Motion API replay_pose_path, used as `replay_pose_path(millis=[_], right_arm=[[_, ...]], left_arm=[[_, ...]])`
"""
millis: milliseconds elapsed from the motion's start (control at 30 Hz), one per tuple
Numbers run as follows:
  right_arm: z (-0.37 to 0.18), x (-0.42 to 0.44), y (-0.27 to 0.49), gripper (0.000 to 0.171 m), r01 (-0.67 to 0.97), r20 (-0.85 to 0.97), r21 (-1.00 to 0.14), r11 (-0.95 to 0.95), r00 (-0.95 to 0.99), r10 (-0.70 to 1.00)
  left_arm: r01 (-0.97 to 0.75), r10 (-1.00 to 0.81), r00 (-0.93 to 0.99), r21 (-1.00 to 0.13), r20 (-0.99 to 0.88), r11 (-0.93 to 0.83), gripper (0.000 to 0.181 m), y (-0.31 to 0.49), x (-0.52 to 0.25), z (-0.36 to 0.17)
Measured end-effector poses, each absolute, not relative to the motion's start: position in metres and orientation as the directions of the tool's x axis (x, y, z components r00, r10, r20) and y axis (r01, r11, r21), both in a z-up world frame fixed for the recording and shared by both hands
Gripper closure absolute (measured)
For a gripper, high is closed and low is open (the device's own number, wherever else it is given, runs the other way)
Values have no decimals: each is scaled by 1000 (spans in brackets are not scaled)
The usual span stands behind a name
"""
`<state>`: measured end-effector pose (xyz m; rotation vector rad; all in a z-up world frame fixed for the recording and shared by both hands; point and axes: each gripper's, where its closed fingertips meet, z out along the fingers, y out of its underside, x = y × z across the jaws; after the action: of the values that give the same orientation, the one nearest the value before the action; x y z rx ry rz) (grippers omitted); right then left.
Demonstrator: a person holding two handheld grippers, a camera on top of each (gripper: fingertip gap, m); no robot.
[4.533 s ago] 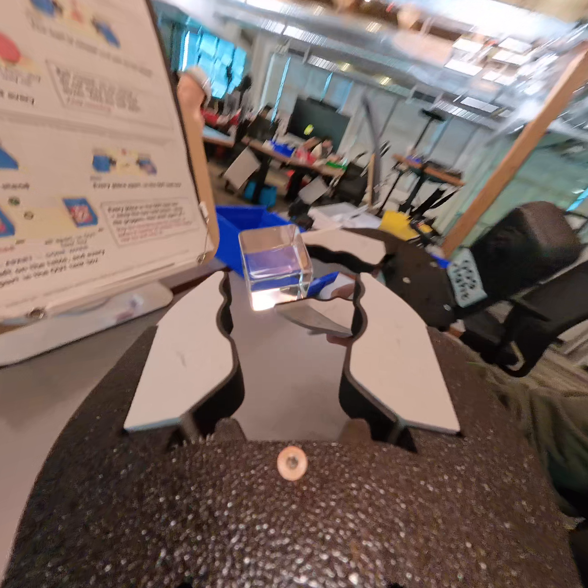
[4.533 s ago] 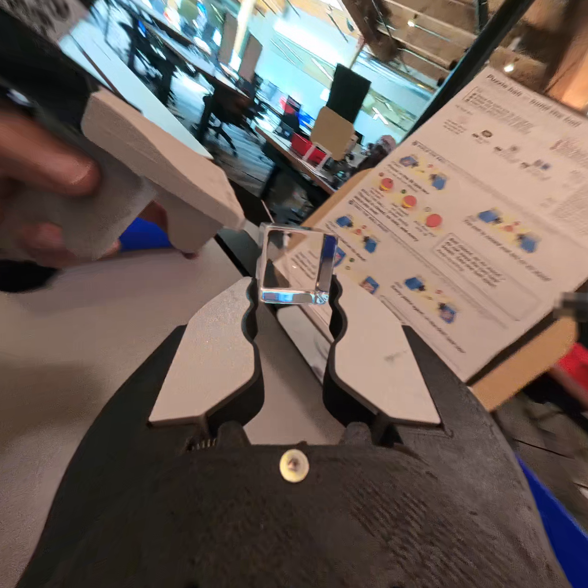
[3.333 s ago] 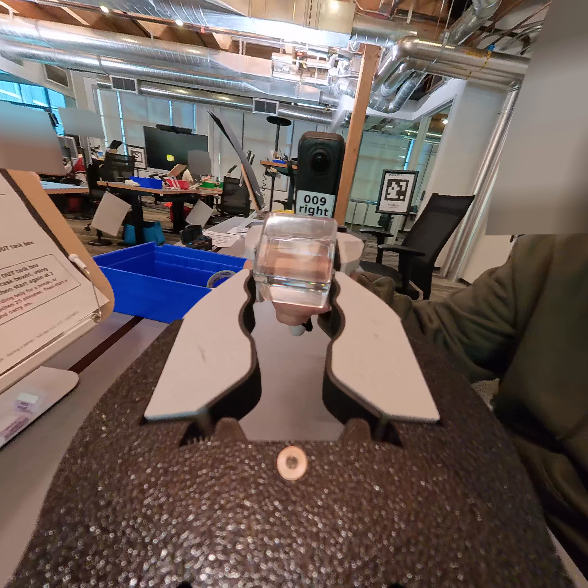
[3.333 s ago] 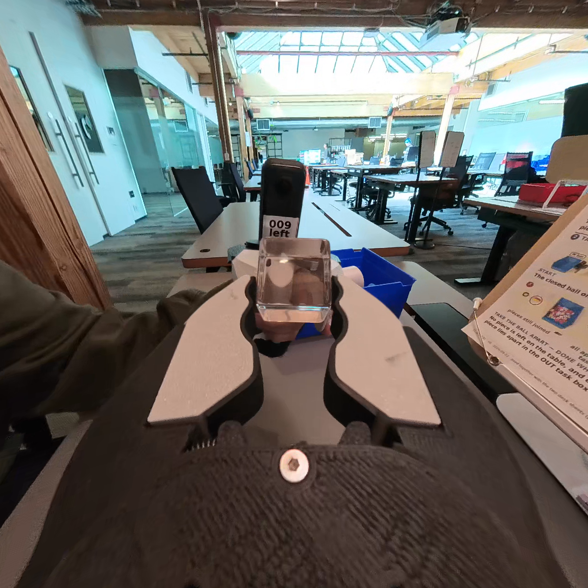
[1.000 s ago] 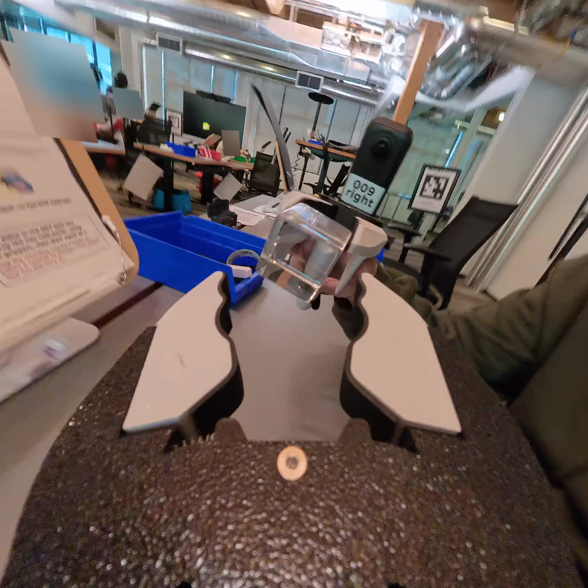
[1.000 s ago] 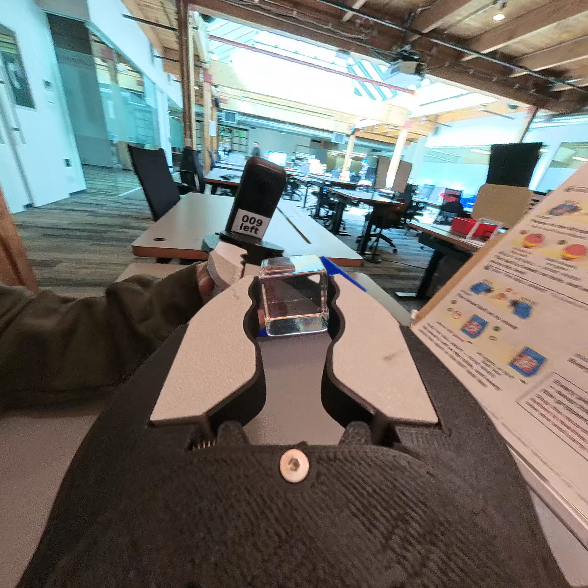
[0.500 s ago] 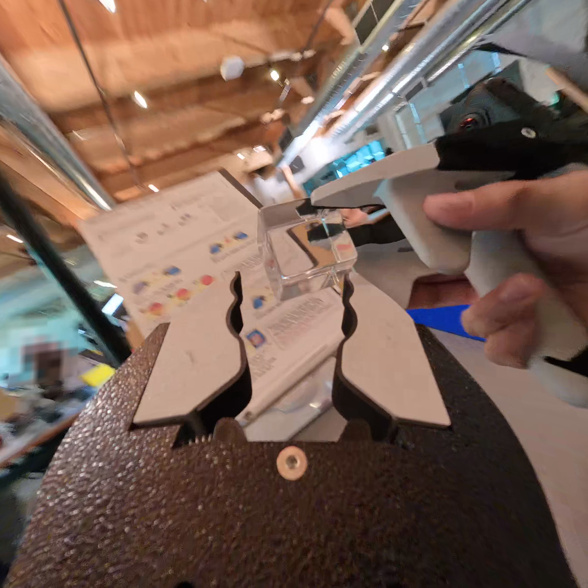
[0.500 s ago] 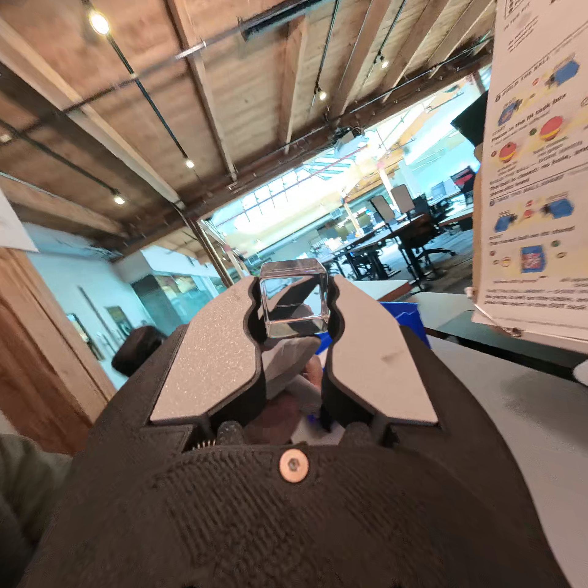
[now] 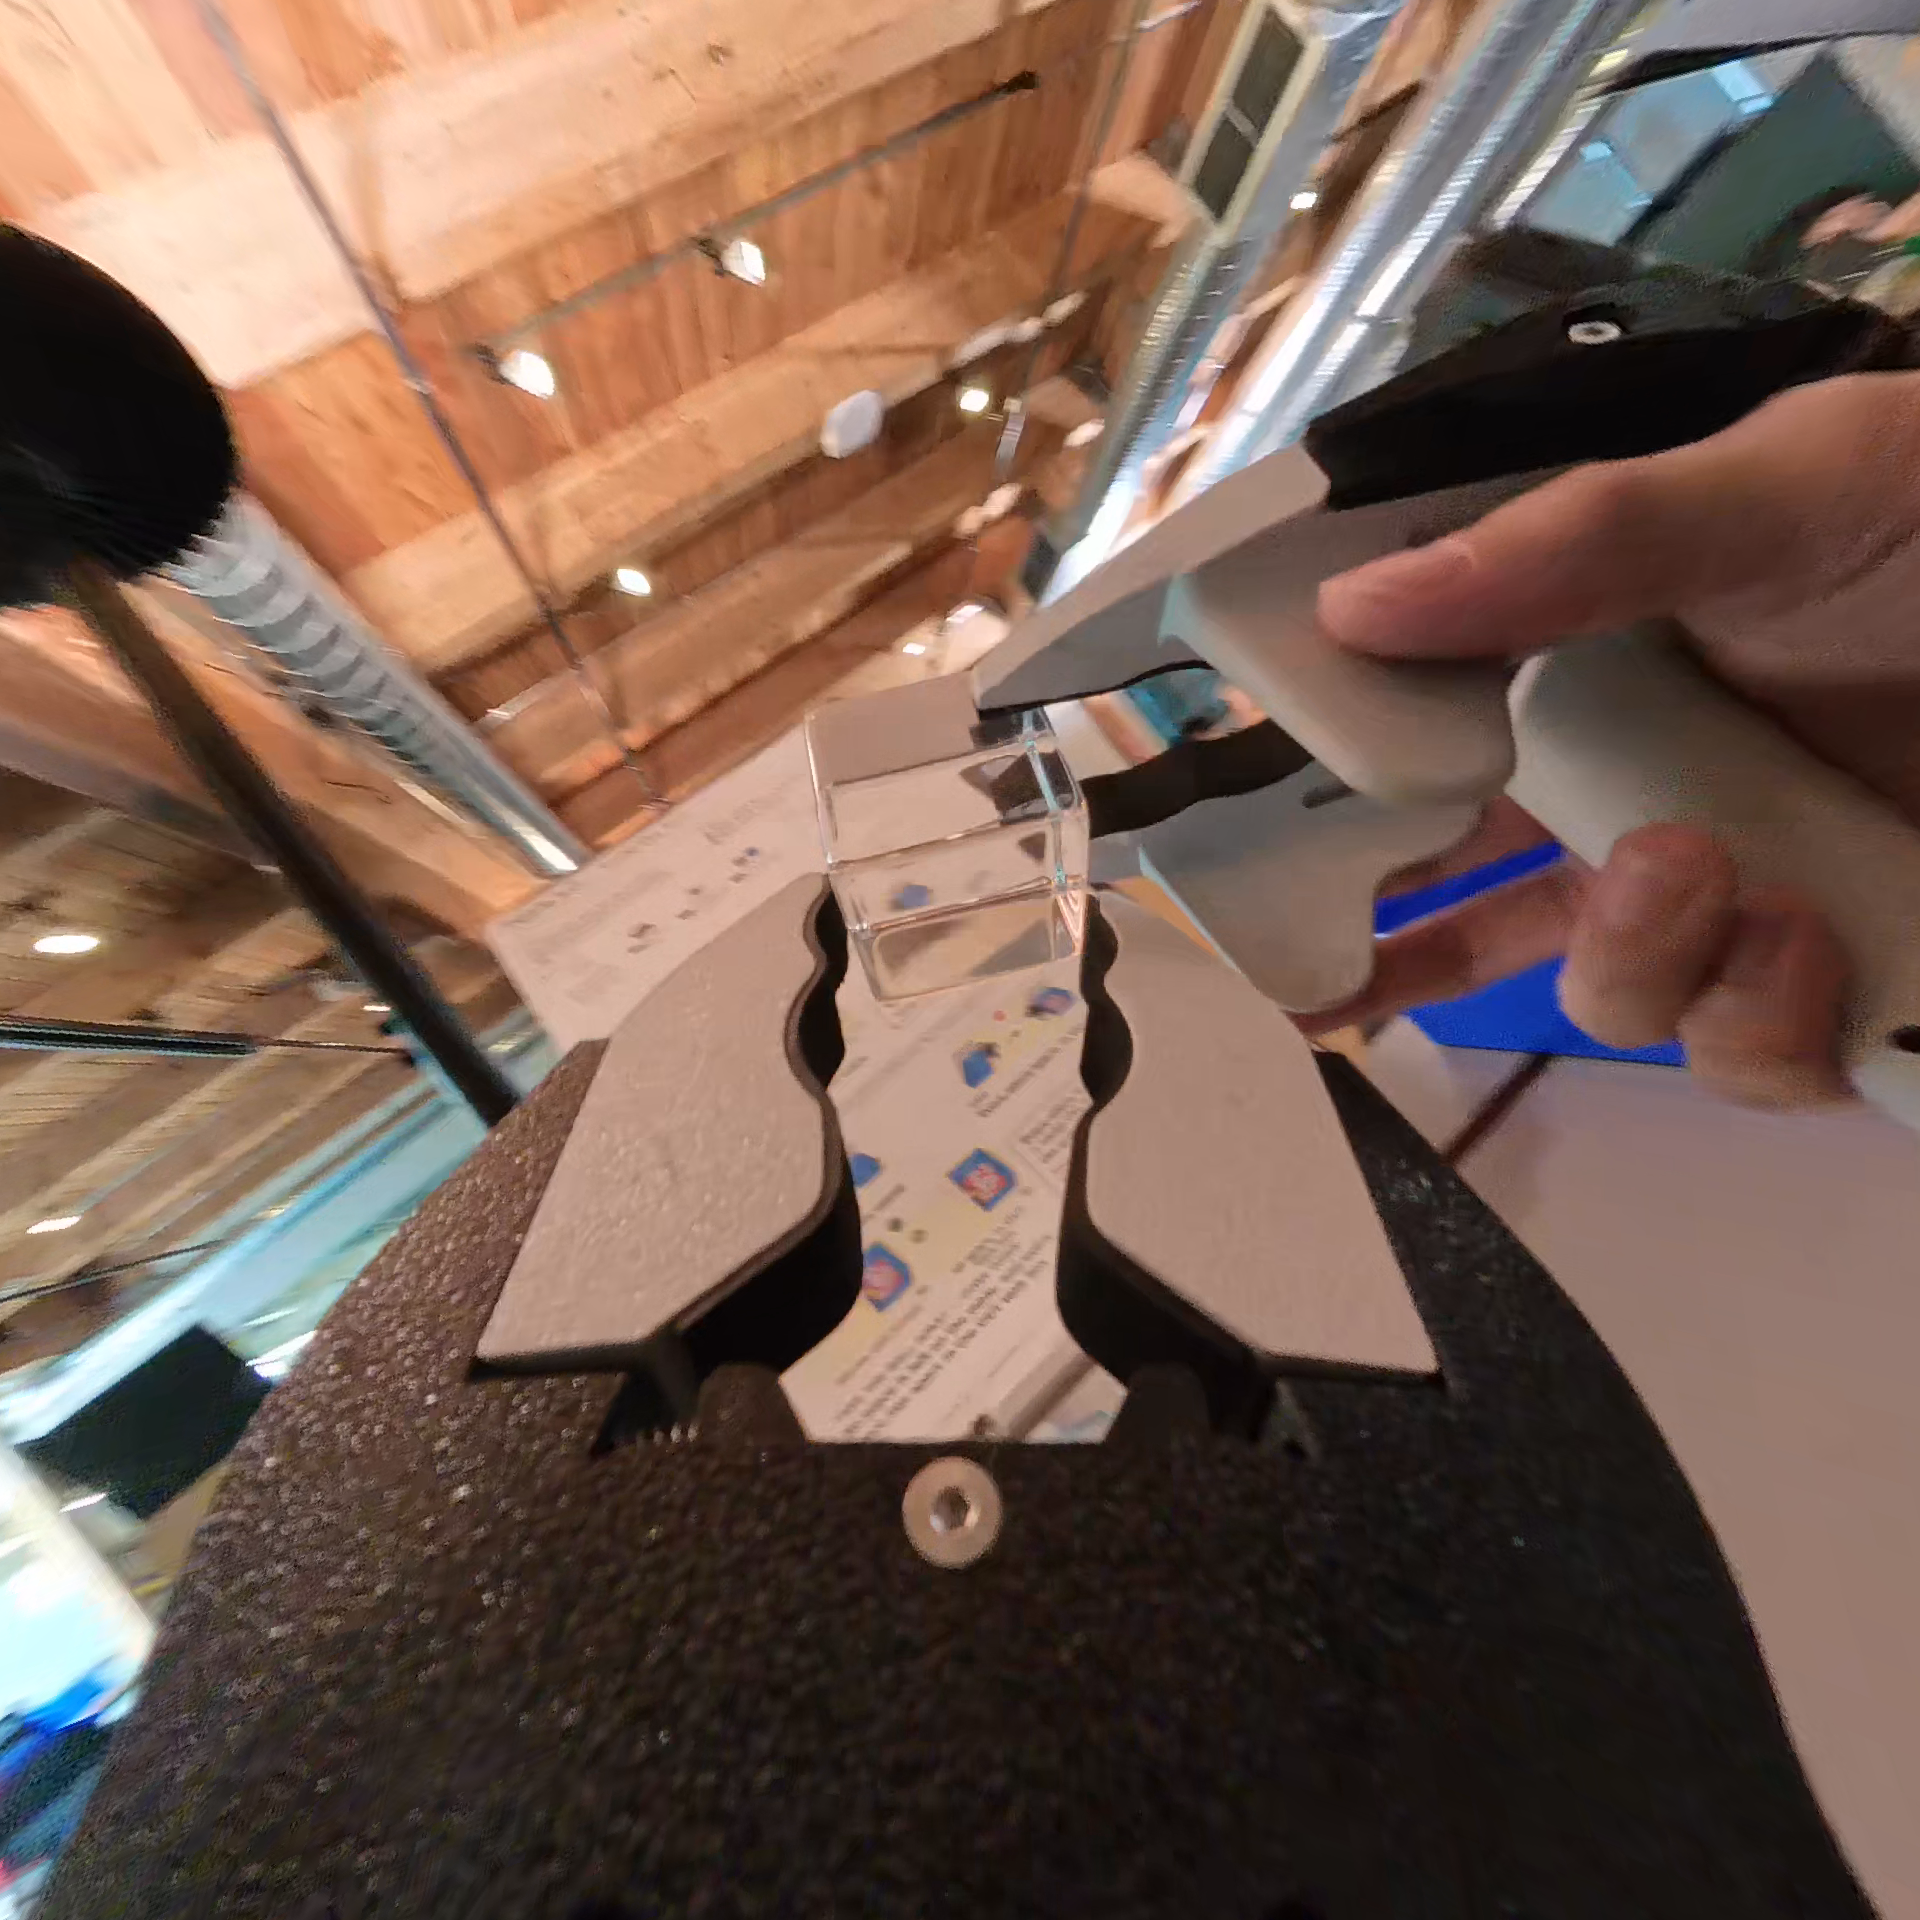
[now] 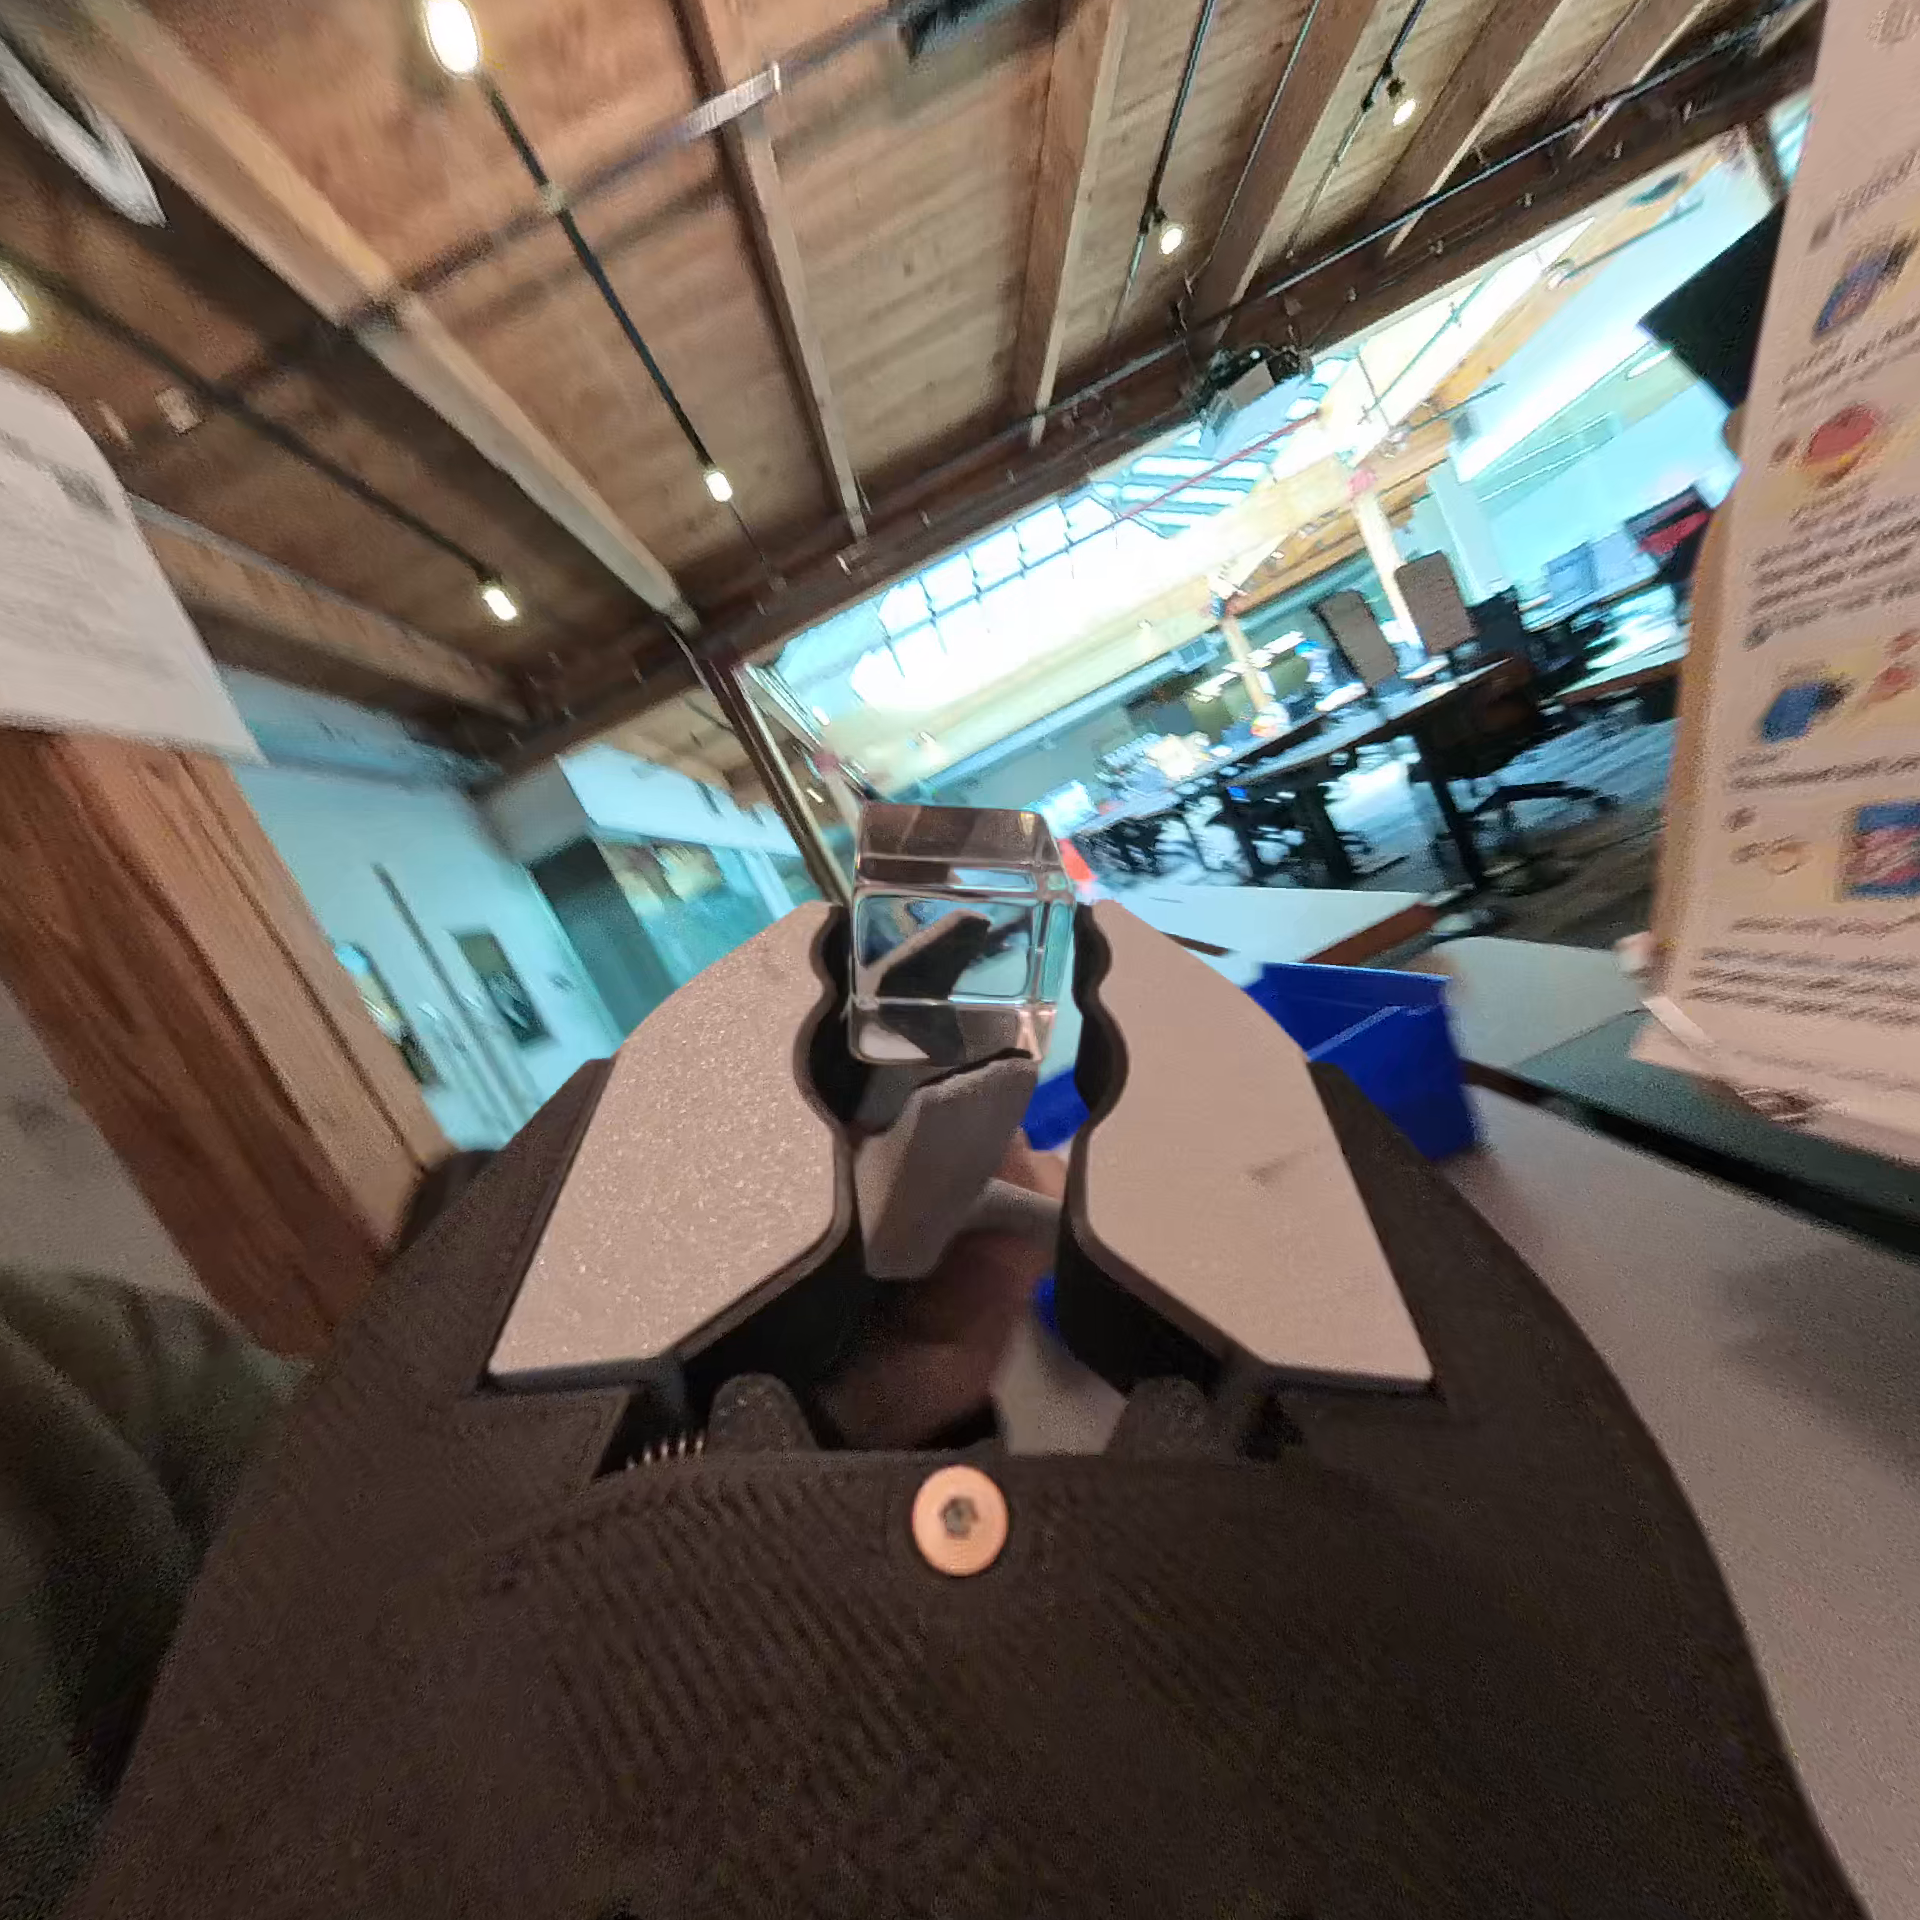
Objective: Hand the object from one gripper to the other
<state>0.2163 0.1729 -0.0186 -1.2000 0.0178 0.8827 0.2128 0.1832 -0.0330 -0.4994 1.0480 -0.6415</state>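
A clear cube (image 9: 940,842) is held in the air between both grippers. In the left wrist view, my left gripper (image 9: 954,925) has its fingertips pressed on the cube's left and right sides. My right gripper (image 9: 1049,790) comes in from the right, with one finger on top of the cube and one beneath it. A hand (image 9: 1714,582) holds its handle. In the right wrist view, my right gripper (image 10: 956,935) is shut on the cube (image 10: 956,883). One grey finger (image 10: 935,1143) of the left gripper shows just below the cube.
An instruction sheet on a board stands on the grey table (image 10: 1662,1299), at the right in the right wrist view (image 10: 1818,727) and behind the fingers in the left wrist view (image 9: 935,1195). A blue bin (image 10: 1371,1049) sits on the table beyond the grippers.
My left gripper's fingers have narrowed onto the cube's sides; half a second ago they stood wider than it. My right gripper has kept its grip. Both views have tilted further.
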Motion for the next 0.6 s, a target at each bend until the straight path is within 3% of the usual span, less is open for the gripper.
replay_pose_path(millis=[33, 67, 133, 300, 433, 600], right_arm=[[-22, 219, 172, 123, -507, -375, -855, 106, 747, 548], [-25, 221, 171, 112, -409, -295, -904, 125, 807, 512], [-30, 223, 166, 109, -286, -193, -950, 123, 853, 484], [-47, 198, 147, 100, -229, -203, -972, -53, 710, 674], [-47, 197, 144, 91, 122, 232, -966, 227, 798, 557], [-66, 173, 139, 89, 478, 550, -833, 278, 662, 510]], left_arm=[[259, -734, 274, -688, -621, 678, 138, 181, 214, -35], [282, -780, 174, -728, -602, 625, 139, 176, 215, -37], [307, -826, -34, -793, -562, 526, 139, 166, 212, -44], [267, -803, -444, -914, -397, 304, 139, 151, 194, -61], [121, -705, -694, -989, -145, 85, 138, 147, 175, -73], [-77, -560, -824, -996, 92, -51, 138, 140, 163, -85]])
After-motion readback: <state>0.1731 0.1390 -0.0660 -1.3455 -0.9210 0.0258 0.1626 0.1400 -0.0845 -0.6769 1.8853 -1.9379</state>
